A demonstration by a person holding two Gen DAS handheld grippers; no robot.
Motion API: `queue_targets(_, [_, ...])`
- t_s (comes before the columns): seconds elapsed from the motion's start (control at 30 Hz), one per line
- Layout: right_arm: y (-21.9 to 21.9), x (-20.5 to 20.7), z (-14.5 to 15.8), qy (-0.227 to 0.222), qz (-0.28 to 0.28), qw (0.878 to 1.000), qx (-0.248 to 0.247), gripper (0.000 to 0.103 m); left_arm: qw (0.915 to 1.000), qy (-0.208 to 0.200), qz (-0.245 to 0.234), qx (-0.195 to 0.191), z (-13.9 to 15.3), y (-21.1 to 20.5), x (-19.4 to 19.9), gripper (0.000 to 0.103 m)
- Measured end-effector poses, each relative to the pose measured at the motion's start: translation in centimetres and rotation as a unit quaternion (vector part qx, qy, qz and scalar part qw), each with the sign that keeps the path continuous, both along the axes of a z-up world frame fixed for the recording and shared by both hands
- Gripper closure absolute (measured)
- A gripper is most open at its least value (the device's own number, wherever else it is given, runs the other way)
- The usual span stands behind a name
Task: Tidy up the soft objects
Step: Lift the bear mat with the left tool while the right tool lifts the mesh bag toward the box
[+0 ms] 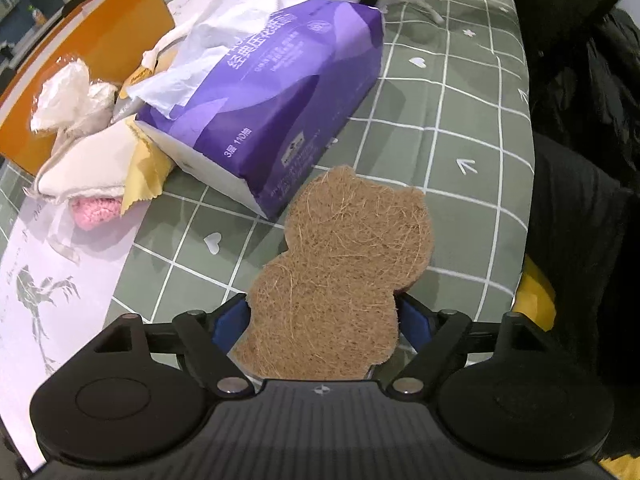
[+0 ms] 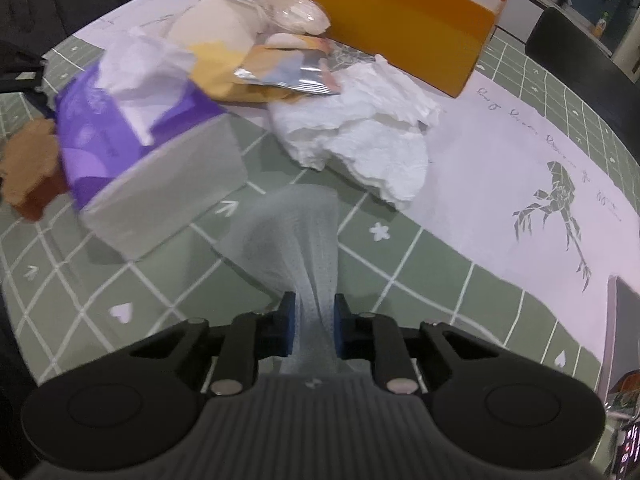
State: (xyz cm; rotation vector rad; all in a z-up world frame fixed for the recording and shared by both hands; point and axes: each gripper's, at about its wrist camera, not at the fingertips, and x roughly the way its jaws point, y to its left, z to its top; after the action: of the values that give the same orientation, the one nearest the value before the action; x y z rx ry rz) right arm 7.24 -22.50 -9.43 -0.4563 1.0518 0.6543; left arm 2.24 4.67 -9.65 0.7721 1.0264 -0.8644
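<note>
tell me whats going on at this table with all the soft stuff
A person is sorting soft things with two hand-held tongs. The left tongs hold a brown bear-shaped fibre scrubber above the green checked tablecloth, beside the purple tissue pack. The right tongs are shut on a thin white mesh cloth. The orange box and crumpled tissues lie behind.
</note>
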Motion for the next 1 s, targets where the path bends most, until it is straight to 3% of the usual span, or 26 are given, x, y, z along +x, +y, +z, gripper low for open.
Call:
queue_targets(0.2, [0.9, -1.7, 1.1, 0.014, -0.001, 1.000, 0.023, 0.090, 0.9998, -0.010, 0.003, -0.016, 0.0, 0.0, -0.2, 0.017])
queue_targets(0.27, [1.3, -2.0, 1.1, 0.023, 0.000, 0.999, 0.027, 0.094, 0.9996, -0.005, 0.011, -0.024, 0.2, 0.2, -0.2, 0.018])
queue_targets(0.63, [1.9, -3.6, 1.2, 0.064, 0.014, 0.997, 0.046, 0.097, 0.9975, -0.007, 0.051, -0.048, 1.6, 3.3, -0.1, 0.019])
queue_targets(0.73, [2.1, -4.8, 1.7, 0.079, 0.034, 0.995, 0.054, 0.097, 0.9971, -0.006, 0.043, -0.064, 2.2, 3.4, -0.7, 0.019])
queue_targets(1.0, [5.3, -8.4, 1.8, 0.112, 0.103, 0.986, 0.065, 0.098, 0.9981, -0.015, -0.024, -0.055, 2.3, -1.0, -2.7, 0.019])
